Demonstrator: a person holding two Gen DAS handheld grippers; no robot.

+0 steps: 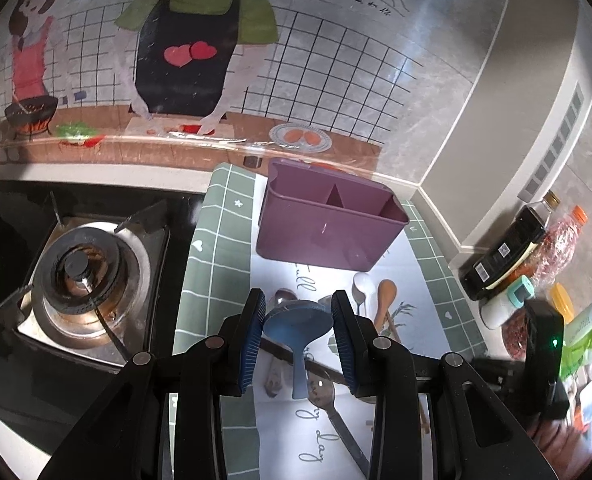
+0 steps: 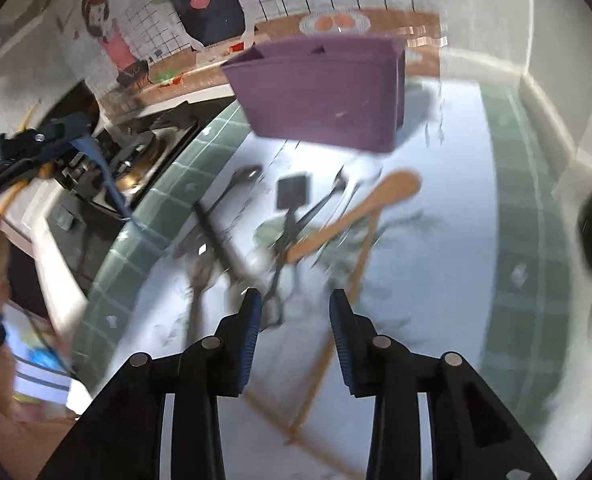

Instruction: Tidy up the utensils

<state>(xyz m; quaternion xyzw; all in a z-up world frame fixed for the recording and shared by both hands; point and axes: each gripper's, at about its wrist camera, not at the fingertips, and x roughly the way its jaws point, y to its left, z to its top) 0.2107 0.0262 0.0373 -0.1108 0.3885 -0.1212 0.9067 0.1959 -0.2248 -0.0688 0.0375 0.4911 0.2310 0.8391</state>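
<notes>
Two black grippers with blue ribbed pads are at work over a green-checked mat with a white middle (image 1: 215,248). The left gripper (image 1: 298,320) has its fingers closed on the wide bowl of a blue plastic rice scoop (image 1: 298,322). In the right wrist view the scoop hangs in the air from that gripper, off at the left edge, above the side of the gas stove (image 1: 83,276). So the scoop is off the mat.

The right gripper (image 2: 296,316) has its fingers apart, with nothing between them. It hovers above the mat. That view is blurry, so small things are hard to make out.

The purple plastic utensil box with dividers (image 1: 332,220) stands at the far end of the mat, and its slots look empty. Between the box and the grippers lie a wooden spoon (image 1: 386,300), a white spoon (image 1: 362,286), some metal spoons (image 1: 281,296) and a black spatula (image 2: 292,192).

I think the step right now is carrying the blue scoop to the box. Next, the left gripper needs to go forward over an open slot, tip the scoop so the handle points down, and let go. The right gripper looks ready to pick something from the mat, maybe the wooden spoon.
</notes>
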